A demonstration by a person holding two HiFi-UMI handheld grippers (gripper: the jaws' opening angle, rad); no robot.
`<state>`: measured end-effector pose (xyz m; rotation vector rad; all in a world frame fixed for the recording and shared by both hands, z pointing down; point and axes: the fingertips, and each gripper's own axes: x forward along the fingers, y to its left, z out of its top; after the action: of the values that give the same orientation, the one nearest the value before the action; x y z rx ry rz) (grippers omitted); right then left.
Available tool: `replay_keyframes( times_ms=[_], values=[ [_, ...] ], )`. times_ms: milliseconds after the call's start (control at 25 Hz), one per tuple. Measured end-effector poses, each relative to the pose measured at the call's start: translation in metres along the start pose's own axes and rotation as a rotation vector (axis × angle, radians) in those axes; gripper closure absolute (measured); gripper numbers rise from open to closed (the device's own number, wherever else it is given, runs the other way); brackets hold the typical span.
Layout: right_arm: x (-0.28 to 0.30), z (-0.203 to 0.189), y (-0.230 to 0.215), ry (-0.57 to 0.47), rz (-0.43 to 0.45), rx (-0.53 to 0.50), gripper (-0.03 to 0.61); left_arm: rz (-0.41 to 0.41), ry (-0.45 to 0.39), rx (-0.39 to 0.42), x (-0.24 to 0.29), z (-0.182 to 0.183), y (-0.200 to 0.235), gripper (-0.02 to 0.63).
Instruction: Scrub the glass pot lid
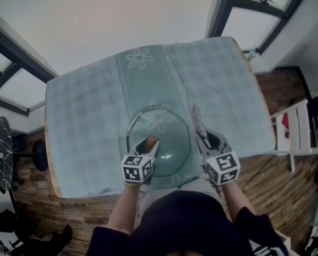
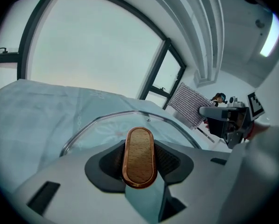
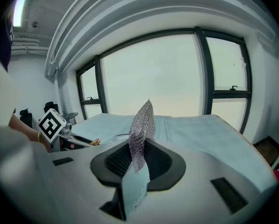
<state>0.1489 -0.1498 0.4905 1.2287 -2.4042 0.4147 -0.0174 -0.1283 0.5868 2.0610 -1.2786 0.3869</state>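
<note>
The glass pot lid (image 1: 166, 137) is held up above the table. My left gripper (image 1: 149, 145) is shut on its wooden handle (image 2: 139, 156), which fills the jaws in the left gripper view, with the lid's metal rim (image 2: 102, 118) arcing beyond it. My right gripper (image 1: 201, 136) sits just right of the lid, shut on a silver mesh scrubbing cloth (image 3: 141, 127) that stands upright out of its jaws. The cloth (image 1: 197, 117) is beside the lid's right edge; I cannot tell whether it touches the glass.
The table (image 1: 84, 127) wears a pale teal checked cloth with a flower band down its middle. A white chair (image 1: 299, 134) stands at the right, a dark stool (image 1: 39, 153) at the left. Windows surround the room.
</note>
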Motion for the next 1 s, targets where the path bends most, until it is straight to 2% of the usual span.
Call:
replay_keyframes(
  times_ms=[200,560,760,1000],
  values=[
    [-0.017,0.001,0.002,-0.012,-0.047,0.033,0.501,-0.084,-0.033,-0.035,-0.01,0.004,-0.009,0.446],
    [-0.033,-0.003,0.015,-0.011,-0.094,0.057,0.5,-0.268,-0.103,-0.173,-0.035,0.012,-0.017,0.446],
    [-0.034,-0.007,0.024,0.0,-0.1,0.055,0.501,-0.398,-0.144,-0.275,-0.05,0.018,-0.018,0.446],
    [-0.027,-0.006,0.042,-0.008,-0.067,0.051,0.501,-0.544,-0.193,-0.426,-0.067,0.021,-0.018,0.446]
  ],
)
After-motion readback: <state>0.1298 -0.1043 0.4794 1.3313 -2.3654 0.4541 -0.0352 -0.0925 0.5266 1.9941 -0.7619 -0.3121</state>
